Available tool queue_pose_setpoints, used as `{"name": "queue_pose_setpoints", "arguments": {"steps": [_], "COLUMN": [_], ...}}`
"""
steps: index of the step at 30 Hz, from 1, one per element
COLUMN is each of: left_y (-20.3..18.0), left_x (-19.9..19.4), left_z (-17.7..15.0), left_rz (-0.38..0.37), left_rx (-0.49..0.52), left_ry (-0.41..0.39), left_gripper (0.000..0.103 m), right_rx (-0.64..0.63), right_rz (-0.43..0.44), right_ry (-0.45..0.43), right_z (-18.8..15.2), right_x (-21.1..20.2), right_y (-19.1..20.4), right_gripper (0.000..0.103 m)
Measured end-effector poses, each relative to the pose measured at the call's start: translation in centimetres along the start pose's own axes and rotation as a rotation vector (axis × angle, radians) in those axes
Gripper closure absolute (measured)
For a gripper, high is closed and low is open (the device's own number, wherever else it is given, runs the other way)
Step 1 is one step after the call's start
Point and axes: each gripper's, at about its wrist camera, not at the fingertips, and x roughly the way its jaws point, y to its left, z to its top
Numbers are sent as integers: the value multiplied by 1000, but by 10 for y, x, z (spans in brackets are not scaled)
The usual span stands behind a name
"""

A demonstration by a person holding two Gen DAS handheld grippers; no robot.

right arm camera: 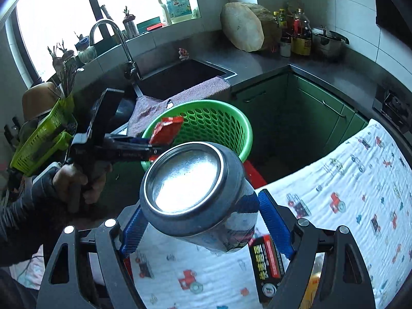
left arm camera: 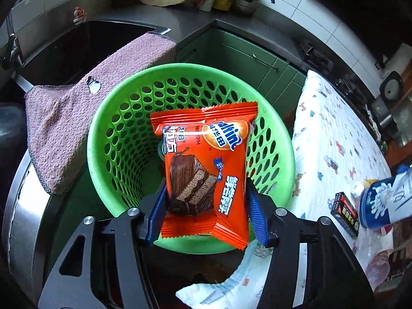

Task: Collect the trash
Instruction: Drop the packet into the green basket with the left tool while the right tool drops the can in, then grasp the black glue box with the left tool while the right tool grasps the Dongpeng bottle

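Wrapper over the basket, can in the clamp

Left gripper (left arm camera: 206, 181) part-open around an orange snack wrapper (left arm camera: 206, 159), above the green basket (left arm camera: 103, 118); whether pads press, cannot tell. Cake picture, Chinese writing and "1904" on it. Right gripper (right arm camera: 200, 200) clamped on a can (right arm camera: 185, 180), bottom toward the camera, above the printed cloth (right arm camera: 334, 193). Only the right view shows the hand (right arm camera: 77, 182) and the tap (right arm camera: 113, 36).

green basket (left arm camera: 103, 139) mouth open from above, pink towel (left arm camera: 56, 134) crowding its left rim, printed cloth (left arm camera: 334, 139) right
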Motion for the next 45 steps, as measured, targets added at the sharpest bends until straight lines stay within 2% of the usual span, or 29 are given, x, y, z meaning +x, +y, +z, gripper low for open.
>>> {"name": "queue_pose_setpoints", "arguments": {"steps": [1, 3, 5, 6, 13, 21, 24, 29, 35, 40, 45], "left_y": [5, 13, 21, 25, 40, 43, 45, 41, 23, -2, -28], "left_x": [3, 5, 6, 5, -8, -25, -28, -30, -34, -40, -45], "left_z": [-1, -2, -4, -5, -12, -20, -21, -21, -22, -30, -40], "left_rz": [3, 3, 1, 0, -22, -22, -27, -26, -30, -51, -65], "left_rx": [-14, -35, -66, -83, -129, -123, -126, -117, -72, -32, -2], "left_ry": [8, 10, 15, 11, -26, -51, -54, -49, -46, -50, -48], "left_gripper": [36, 32, 22, 20, 19, 17, 17, 16, 15, 14, 13], "right_rx": [9, 31, 41, 46, 81, 123, 147, 158, 123, 92, 81], "right_rz": [9, 30, 42, 46, 56, 30, 26, 30, -5, -79, -153], "right_ry": [-2, -7, -11, -12, 4, 57, 62, 28, -14, -17, 16], "right_z": [7, 22, 35, 42, 71, 73, 69, 65, 48, 17, -25], "right_x": [7, 24, 40, 48, 111, 163, 169, 154, 103, 51, 4], "right_y": [1, 2, 4, 6, 11, 13, 13, 17, 19, 4, -23], "right_gripper": [25, 25, 25, 25, 24, 24, 15, 14, 14, 14, 14]}}
